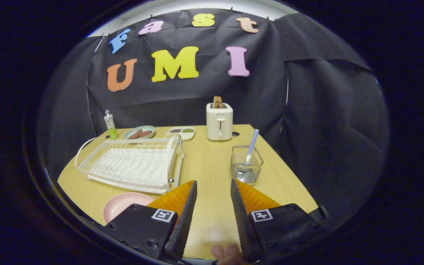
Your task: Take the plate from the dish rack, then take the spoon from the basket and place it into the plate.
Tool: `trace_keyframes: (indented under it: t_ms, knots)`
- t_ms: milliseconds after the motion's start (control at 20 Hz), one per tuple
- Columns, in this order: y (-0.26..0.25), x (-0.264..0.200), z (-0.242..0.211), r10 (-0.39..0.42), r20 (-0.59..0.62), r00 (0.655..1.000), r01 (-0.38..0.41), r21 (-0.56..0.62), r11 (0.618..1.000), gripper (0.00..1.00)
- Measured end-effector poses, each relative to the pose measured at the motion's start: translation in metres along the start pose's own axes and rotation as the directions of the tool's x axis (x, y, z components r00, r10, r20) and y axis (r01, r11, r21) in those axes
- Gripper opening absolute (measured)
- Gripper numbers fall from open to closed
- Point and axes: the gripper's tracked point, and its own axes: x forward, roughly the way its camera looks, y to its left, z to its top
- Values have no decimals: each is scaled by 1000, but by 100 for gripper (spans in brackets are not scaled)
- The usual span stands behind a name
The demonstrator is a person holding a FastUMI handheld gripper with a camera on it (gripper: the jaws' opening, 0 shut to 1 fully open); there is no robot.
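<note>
Tool agape (empty) above table

The pink plate is half tucked behind the left finger of the hand-held gripper, whose fingers are spread apart, and the spoon bowl blurs inside the basket.

A wooden table carries everything. Near its far edge stands a cream toaster with a slice of toast sticking up from its slot. Left of the toaster, along the same far edge, lies a small white tray with dark and green fillings, then a pale green dish holding brownish pieces. At the far left corner a small green-and-white bottle stands upright.
</note>
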Motion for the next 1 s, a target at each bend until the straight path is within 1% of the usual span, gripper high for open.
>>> trace_keyframes:
  t_ms: [50,100,150,350,400,500,550,600,750,850,950,1000]
  knots:
    - [-4,-1,7,1,46,999,-1,4,1000,61]
    - [-10,-1,16,-4,96,995,3,11,1000,65]
    - [-18,4,21,-25,123,992,24,12,1000,70]
    - [-41,23,39,-60,217,974,63,-7,998,77]
    - [-52,30,43,-82,233,969,85,-4,996,77]
    - [-71,49,52,-114,257,960,112,23,993,90]
    - [-74,56,53,-111,261,959,105,37,994,97]
    - [-78,64,52,-108,253,961,101,41,994,100]
    - [-94,101,51,-114,220,969,106,46,993,100]
    - [-94,121,55,-87,210,974,79,49,996,100]
    - [-99,146,54,-88,175,981,82,42,996,100]
    - [-98,158,54,-76,145,986,71,37,997,100]
